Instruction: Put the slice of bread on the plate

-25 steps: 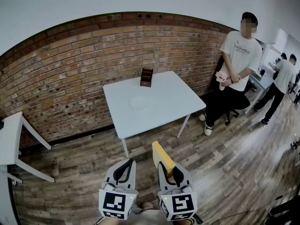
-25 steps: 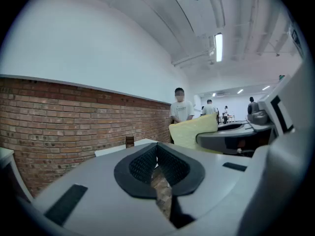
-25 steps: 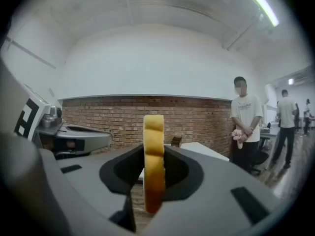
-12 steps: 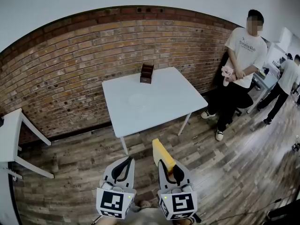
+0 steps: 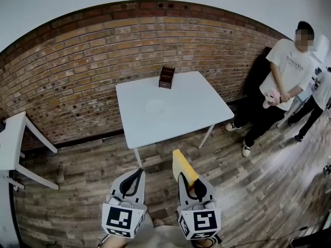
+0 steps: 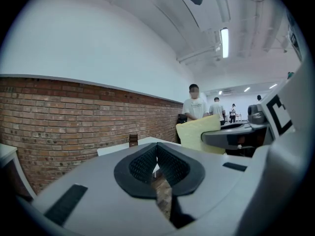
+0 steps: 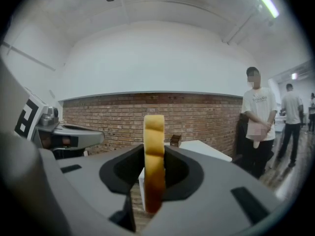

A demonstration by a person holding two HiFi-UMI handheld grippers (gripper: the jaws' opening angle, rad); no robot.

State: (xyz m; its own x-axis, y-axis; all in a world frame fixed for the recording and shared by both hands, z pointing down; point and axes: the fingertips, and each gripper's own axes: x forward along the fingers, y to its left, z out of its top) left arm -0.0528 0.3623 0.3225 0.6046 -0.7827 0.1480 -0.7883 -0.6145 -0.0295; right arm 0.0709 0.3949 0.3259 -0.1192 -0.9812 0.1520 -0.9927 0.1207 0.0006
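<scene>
Wood-plank floor (image 5: 248,180) lies under both grippers, on the near side of the white table (image 5: 201,112). Nearest, the left gripper (image 5: 136,173) has its pads together on nothing. Beside it, the right gripper (image 5: 189,184) is closed on the slice of bread (image 5: 182,165), which stands upright on edge, well short of the table.

The slice looks light and spongy, likely to dent or tear under a hard squeeze and to flop if held by a corner. A gentle pinch low across the crust suits it, and it should be laid flat rather than dropped.

On the table's middle sits the white plate (image 5: 155,106), bare. At the table's far edge stands a small brown box (image 5: 166,77), with a brick wall (image 5: 77,61) behind and a person (image 5: 282,81) off the table's right corner.

Only the right gripper view shows the slice edge-on between the pads. Only the head view shows the plate, faint against the tabletop.
</scene>
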